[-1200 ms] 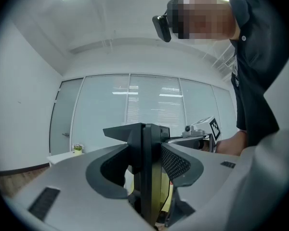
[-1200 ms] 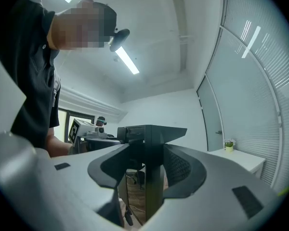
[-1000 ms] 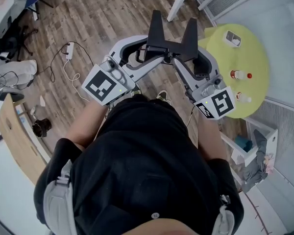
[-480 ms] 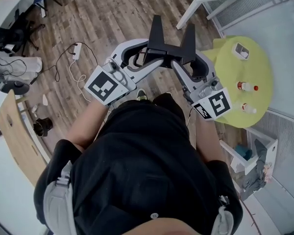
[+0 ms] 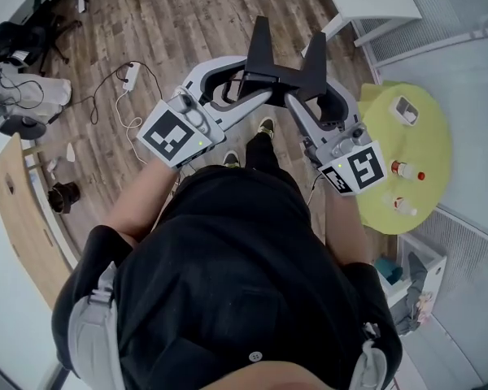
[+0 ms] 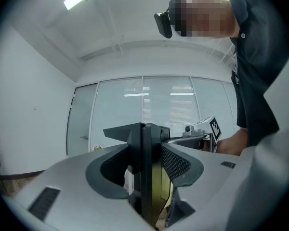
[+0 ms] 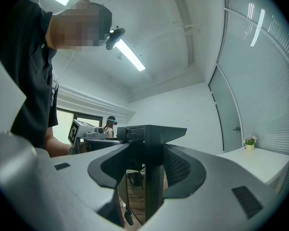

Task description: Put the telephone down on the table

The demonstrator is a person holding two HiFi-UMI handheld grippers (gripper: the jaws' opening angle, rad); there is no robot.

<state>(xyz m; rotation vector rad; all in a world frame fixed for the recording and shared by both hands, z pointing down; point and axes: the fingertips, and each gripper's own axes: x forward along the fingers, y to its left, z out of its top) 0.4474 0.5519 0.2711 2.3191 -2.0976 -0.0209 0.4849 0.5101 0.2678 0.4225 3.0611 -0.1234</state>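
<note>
Left gripper and right gripper both clamped on black telephone.
Yellow table at frame right, apart from it.

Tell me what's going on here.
A person holds a black telephone in the air with two grippers: the left gripper and right gripper are each clamped on one end. The yellow round table stands off to the person's right; the telephone is not on it yet.

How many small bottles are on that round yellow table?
2. In the head view, a red-capped bottle sits midway on the yellow table; a second bottle just below it. The table's covered left edge could hide more.
</note>
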